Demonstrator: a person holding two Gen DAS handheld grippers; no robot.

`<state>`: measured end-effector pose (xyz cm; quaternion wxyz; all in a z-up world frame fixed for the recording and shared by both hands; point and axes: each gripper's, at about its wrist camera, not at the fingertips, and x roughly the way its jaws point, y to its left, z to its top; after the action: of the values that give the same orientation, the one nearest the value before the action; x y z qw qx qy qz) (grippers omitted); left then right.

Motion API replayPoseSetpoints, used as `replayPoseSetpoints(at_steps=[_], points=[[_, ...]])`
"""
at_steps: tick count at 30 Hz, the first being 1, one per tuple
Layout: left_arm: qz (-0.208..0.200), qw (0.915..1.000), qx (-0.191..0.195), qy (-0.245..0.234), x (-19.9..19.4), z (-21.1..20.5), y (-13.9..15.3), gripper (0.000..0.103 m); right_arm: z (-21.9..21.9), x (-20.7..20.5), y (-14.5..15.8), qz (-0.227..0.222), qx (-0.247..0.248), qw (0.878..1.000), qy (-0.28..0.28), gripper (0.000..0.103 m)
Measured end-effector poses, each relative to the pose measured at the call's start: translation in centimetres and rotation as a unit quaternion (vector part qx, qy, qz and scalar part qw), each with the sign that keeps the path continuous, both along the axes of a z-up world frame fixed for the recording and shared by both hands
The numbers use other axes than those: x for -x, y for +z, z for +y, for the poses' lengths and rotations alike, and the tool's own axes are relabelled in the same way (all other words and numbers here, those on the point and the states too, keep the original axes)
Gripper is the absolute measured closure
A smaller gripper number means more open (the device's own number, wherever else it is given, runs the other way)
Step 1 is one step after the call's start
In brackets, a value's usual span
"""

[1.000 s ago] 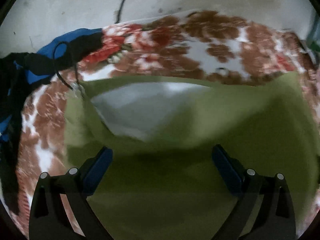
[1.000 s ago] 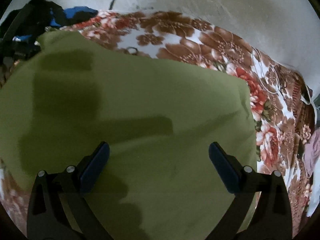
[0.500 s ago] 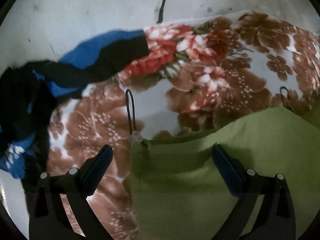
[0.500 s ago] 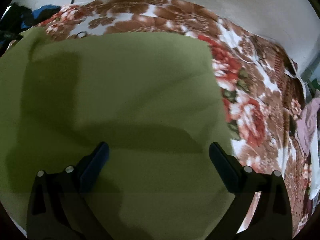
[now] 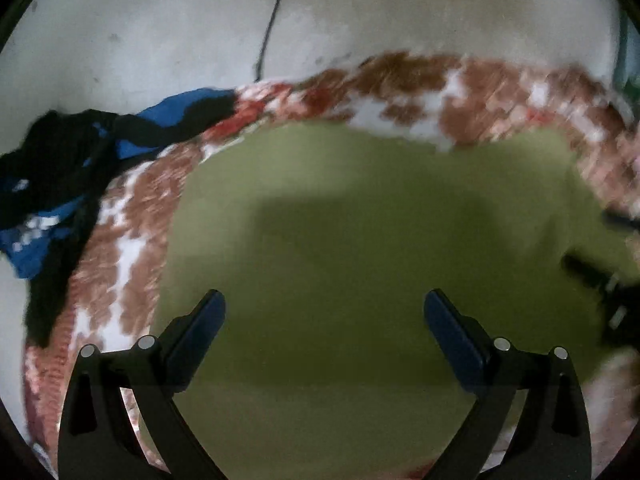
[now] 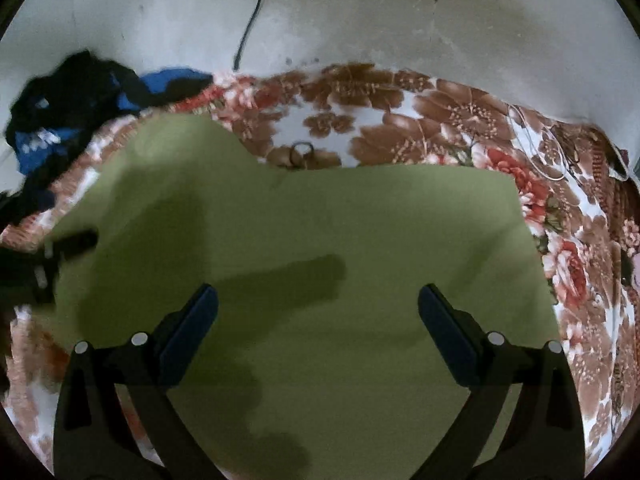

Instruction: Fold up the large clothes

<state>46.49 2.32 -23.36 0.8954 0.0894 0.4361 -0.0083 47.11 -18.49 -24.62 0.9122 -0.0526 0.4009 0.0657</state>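
Note:
A large olive-green garment (image 6: 340, 240) lies flat on a floral brown, red and white blanket (image 6: 440, 120); it also fills the left wrist view (image 5: 360, 220), which is blurred. My left gripper (image 5: 324, 316) is open and empty above the garment's left part. My right gripper (image 6: 318, 312) is open and empty above its middle. A dark drawstring loop (image 6: 300, 154) lies at the garment's far edge. The left gripper also shows at the left edge of the right wrist view (image 6: 44, 260), and the right gripper at the right edge of the left wrist view (image 5: 608, 280).
A heap of black and blue clothes (image 6: 80, 104) lies at the blanket's far left, also in the left wrist view (image 5: 60, 168). A pale wall (image 6: 360, 12) with a hanging dark cable (image 6: 250, 20) stands behind. A pinkish cloth (image 6: 634, 264) lies at the far right.
The left wrist view has swung back from the garment's far left corner over the green cloth. The right wrist view has pulled back and shows more of the garment. Both grippers stay open.

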Motion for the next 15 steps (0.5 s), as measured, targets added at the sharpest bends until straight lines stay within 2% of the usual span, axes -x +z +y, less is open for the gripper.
replayPoseSetpoints(at_steps=[1, 3, 5, 8, 11, 13, 15], points=[[0.007, 0.9998, 0.019, 0.009, 0.3, 0.9, -1.1, 0.005, 0.3, -0.3, -0.9, 0.006, 0.016, 1.0, -0.009, 0.005], [0.028, 0.9972, 0.055, 0.042, 1.2, 3.2, -3.1, 0.005, -0.2, -0.2, -2.8, 0.03, 0.012, 0.999, -0.018, 0.005], [0.039, 0.995, 0.068, 0.062, 3.0, 5.3, -4.8, 0.005, -1.1, 1.1, -3.7, 0.033, 0.008, 0.999, -0.022, 0.005], [0.038, 0.9961, 0.055, 0.058, 6.3, 6.7, -6.3, 0.005, -2.1, 3.8, -4.8, 0.032, 0.025, 0.999, -0.013, 0.005], [0.038, 0.9985, 0.021, 0.032, 9.2, 7.0, -6.9, 0.005, -3.3, 6.0, -5.3, 0.037, 0.04, 0.998, -0.01, 0.005], [0.036, 0.9989, 0.011, 0.029, 10.4, 7.3, -6.1, 0.005, -4.6, 7.1, -4.9, 0.038, 0.058, 0.997, -0.021, 0.005], [0.023, 0.9993, 0.01, 0.03, 11.2, 7.5, -4.4, 0.006, -6.4, 7.8, -3.9, 0.039, 0.055, 0.997, -0.041, 0.005]])
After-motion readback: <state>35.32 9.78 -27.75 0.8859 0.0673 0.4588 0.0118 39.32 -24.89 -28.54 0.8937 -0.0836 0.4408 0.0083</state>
